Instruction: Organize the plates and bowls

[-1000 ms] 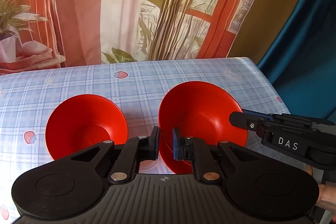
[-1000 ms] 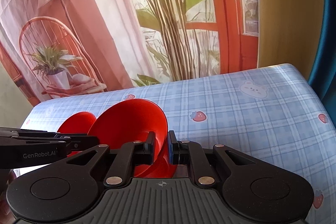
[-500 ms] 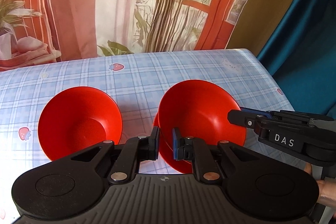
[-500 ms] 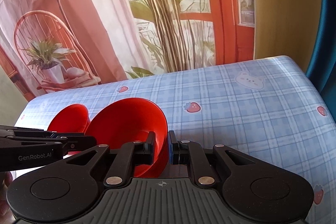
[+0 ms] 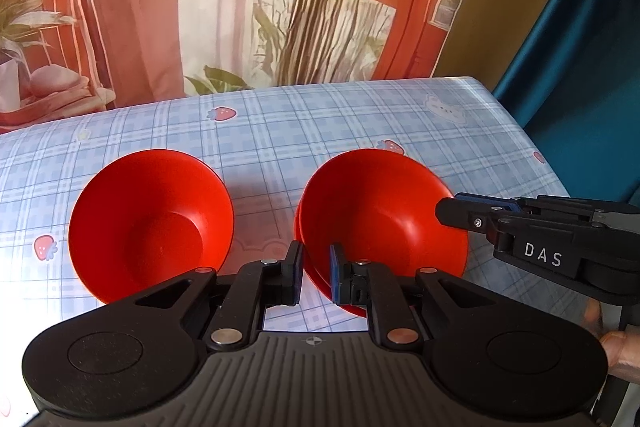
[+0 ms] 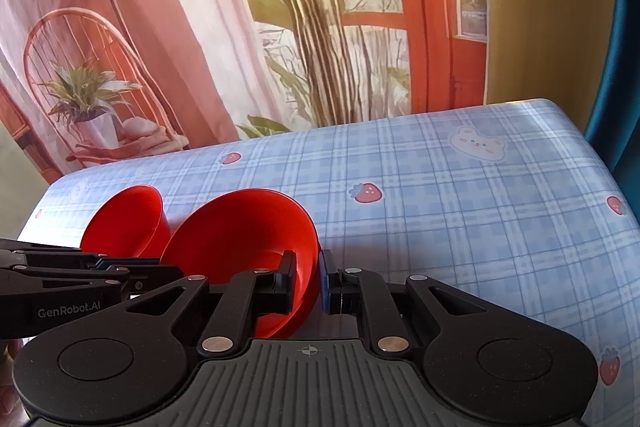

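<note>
Two red bowls are in view over a blue checked tablecloth [image 5: 280,131]. The left bowl [image 5: 150,223] rests on the cloth. The right bowl [image 5: 380,219] is tilted, with another red rim showing under its left side. My left gripper [image 5: 314,277] is closed on the right bowl's near rim. My right gripper [image 6: 308,281] is closed on the same bowl's [image 6: 244,231] right rim. In the left wrist view its fingers [image 5: 472,213] reach in from the right. The other bowl [image 6: 124,219] shows further left in the right wrist view.
The table's right edge [image 5: 532,147] borders a teal curtain [image 5: 580,47]. A printed backdrop [image 6: 240,27] with a plant and chair hangs behind the far edge. The cloth to the right [image 6: 460,219] carries strawberry and bear prints.
Both views have shifted: the bowls sit lower and slightly further away in frame. Both grippers keep their hold on the right bowl's rim.
</note>
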`<state>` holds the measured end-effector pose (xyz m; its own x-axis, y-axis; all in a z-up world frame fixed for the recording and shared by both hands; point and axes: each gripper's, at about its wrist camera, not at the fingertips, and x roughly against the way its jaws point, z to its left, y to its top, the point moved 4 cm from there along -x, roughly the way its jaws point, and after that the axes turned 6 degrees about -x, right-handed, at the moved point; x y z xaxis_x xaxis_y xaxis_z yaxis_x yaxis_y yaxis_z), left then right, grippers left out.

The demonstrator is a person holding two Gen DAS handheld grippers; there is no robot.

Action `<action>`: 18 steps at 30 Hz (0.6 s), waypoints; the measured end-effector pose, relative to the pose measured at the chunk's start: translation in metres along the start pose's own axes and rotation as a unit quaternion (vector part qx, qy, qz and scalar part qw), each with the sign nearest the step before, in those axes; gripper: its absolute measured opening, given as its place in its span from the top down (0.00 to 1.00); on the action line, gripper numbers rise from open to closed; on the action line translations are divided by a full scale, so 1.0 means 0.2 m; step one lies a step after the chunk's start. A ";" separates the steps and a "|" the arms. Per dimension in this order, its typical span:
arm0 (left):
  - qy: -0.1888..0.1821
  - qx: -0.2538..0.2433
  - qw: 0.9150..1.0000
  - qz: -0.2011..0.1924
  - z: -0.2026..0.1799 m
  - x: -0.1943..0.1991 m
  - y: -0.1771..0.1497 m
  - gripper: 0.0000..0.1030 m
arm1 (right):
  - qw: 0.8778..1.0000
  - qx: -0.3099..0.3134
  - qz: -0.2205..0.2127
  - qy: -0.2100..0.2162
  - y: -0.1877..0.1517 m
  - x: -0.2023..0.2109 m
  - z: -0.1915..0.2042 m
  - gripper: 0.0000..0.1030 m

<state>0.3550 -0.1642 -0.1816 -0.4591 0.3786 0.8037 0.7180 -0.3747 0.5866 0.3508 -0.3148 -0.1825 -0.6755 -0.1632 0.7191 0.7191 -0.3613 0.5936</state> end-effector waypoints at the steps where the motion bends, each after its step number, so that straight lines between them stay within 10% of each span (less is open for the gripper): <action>1: 0.002 -0.001 1.000 0.001 0.00 0.00 0.00 0.80 | 1.000 0.003 -0.002 -0.005 0.00 0.00 0.00 0.87; 4: 0.005 0.001 1.000 -0.006 0.00 0.02 0.00 0.63 | 1.000 0.005 -0.007 -0.010 0.00 0.02 0.01 0.82; 18: 0.038 0.002 0.998 -0.043 0.10 0.21 0.02 0.63 | 0.999 0.033 -0.025 -0.005 0.04 0.11 0.13 0.81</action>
<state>0.3487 -0.1335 -0.1469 -0.5567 0.3434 0.7564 0.6766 -0.3408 0.6528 0.3455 -0.2972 -0.1531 -0.7088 -0.1371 0.6919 0.6944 -0.3076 0.6505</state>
